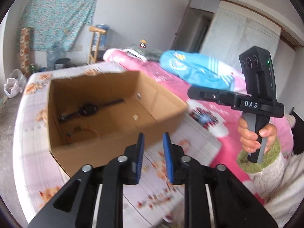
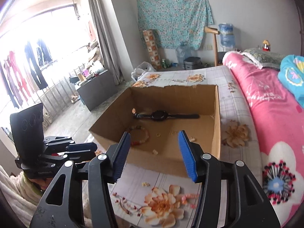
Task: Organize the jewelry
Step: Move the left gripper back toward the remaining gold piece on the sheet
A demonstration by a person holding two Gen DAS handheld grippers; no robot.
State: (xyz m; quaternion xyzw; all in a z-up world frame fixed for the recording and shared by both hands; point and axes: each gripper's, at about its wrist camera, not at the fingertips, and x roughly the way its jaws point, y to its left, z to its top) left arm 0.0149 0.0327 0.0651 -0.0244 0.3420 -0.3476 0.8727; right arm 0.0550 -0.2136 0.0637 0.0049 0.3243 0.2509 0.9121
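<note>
Far left of the right wrist view: left hand-held gripper (image 2: 81, 148), black plastic body with blue pads, a faint maker's mark on its lower mount too blurred to read. Jaws standing a narrow gap apart, nothing between them, as seen from its own camera (image 1: 153, 157).

Centre: open cardboard box (image 2: 217, 125), plain brown corrugated board, upper edge torn ragged, resting on the bed (image 2: 224, 76). Sheet pale, grid-lined, printed with orange flowers.

Contents of box: black wristwatch (image 2: 158, 115), round case, strap laid out flat along the far wall; bead bracelet (image 2: 139, 135), mixed pale and reddish beads in a ring, near the front left; small gold ring (image 2: 158, 134) just beside the bracelet, apart from it; a few tiny pale pieces on the box floor, too small to identify. One small yellowish piece (image 2: 146, 184) on the sheet outside the box, in front of it.

Right of centre: right hand-held gripper (image 2: 154, 155), ribbed blue pads spread wide, empty, poised above the near wall of the box. Left wrist view shows the same unit held in the right hand (image 1: 254, 136), label "DAS" legible in white on the black body, green indicator lit on the upright module.

Far right: pink fleece blanket (image 2: 266, 98) with white flower motif, blue patterned fabric lying on top of it.
</note>
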